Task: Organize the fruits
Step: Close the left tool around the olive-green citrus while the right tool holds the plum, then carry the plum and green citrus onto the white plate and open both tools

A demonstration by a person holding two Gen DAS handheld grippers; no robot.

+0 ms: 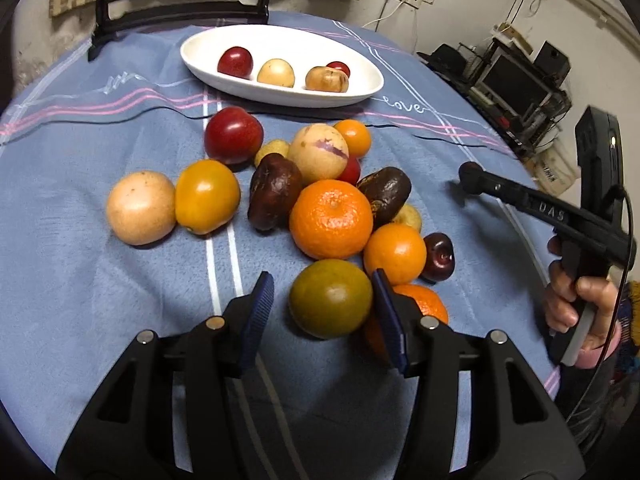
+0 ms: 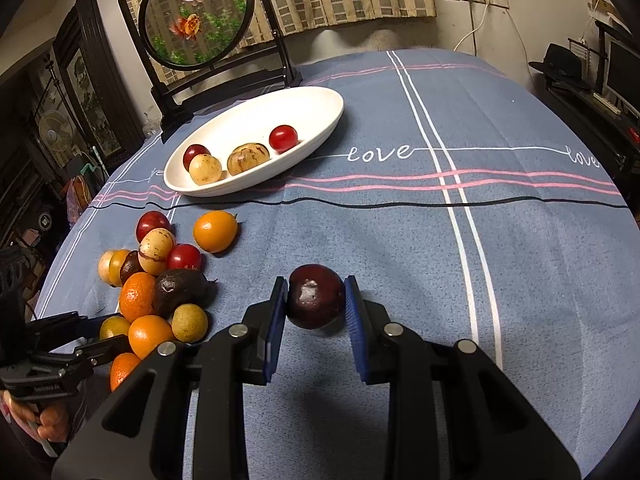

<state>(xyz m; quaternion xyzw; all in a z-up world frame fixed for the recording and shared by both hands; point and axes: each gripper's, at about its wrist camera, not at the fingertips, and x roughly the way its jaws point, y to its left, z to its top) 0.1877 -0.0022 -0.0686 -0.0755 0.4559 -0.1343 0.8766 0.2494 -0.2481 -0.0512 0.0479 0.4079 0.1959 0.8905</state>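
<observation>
The right claw [image 2: 316,304] pinches a glossy dark-red plum [image 2: 316,297] just above the blue cloth-covered worktop [image 2: 520,260], apart from the heap. The left claw [image 1: 320,300] gapes around a smooth greenish mandarin [image 1: 330,298], hemmed by oranges. Beyond sits a white oval dish [image 1: 360,92] holding four small fruits.

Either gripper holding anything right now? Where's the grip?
Right gripper clamps the dark red round plum, jaws on its left and right sides. Left gripper is open around the green-orange citrus fruit, not holding it.
</observation>
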